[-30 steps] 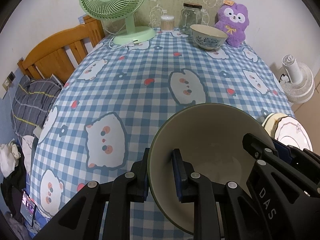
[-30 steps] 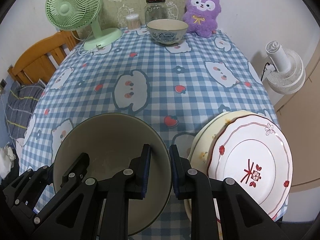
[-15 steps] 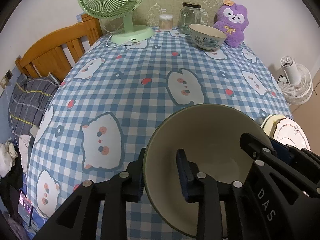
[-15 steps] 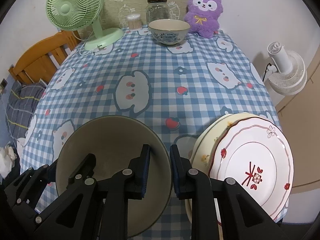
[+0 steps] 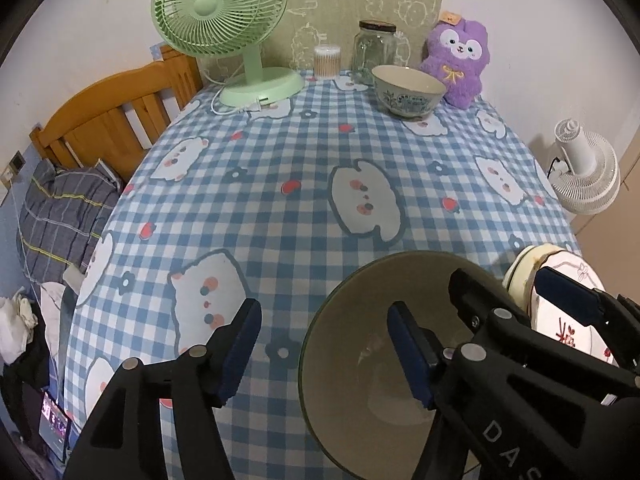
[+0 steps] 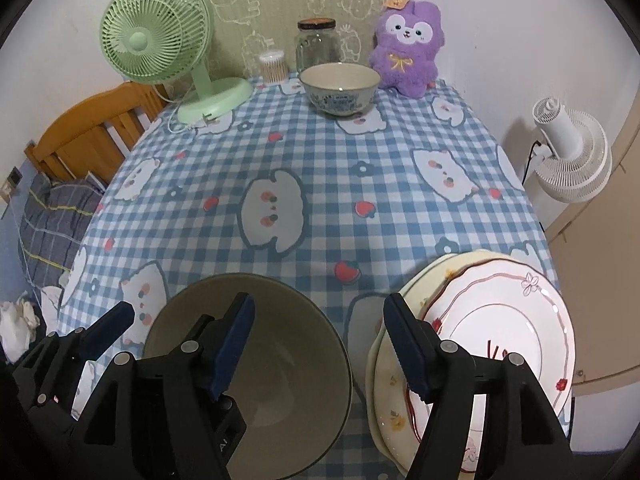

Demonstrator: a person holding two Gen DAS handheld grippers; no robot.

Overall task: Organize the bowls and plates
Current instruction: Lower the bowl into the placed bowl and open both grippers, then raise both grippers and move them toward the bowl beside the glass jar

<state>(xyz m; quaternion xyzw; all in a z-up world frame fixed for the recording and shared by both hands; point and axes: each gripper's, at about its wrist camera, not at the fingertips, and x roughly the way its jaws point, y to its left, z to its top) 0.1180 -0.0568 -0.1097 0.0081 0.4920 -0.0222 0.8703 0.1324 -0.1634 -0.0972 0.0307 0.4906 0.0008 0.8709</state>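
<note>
The left gripper [image 5: 324, 346], low in the left wrist view, has just been opening: its jaws stand wide, one pad outside and one inside the rim of the olive bowl [image 5: 360, 400], neither pressing on it. The right gripper [image 6: 320, 344], at the bottom of the right wrist view, has likewise just spread its jaws and now straddles the bowl's opposite rim without gripping; its left pad hangs over the bowl's hollow and its right pad lies in front of the stacked plates [image 6: 500, 328]. The bowl sits on the blue checked tablecloth [image 6: 320, 184] at the lower centre, just beside the plates at the lower right, the red-patterned white plate lying on a cream one. At the top centre stands a blue-patterned bowl [image 6: 340, 88], with a glass jar [image 6: 318, 42], a purple plush toy [image 6: 406, 46] and a green fan [image 6: 156, 36] around it.
</note>
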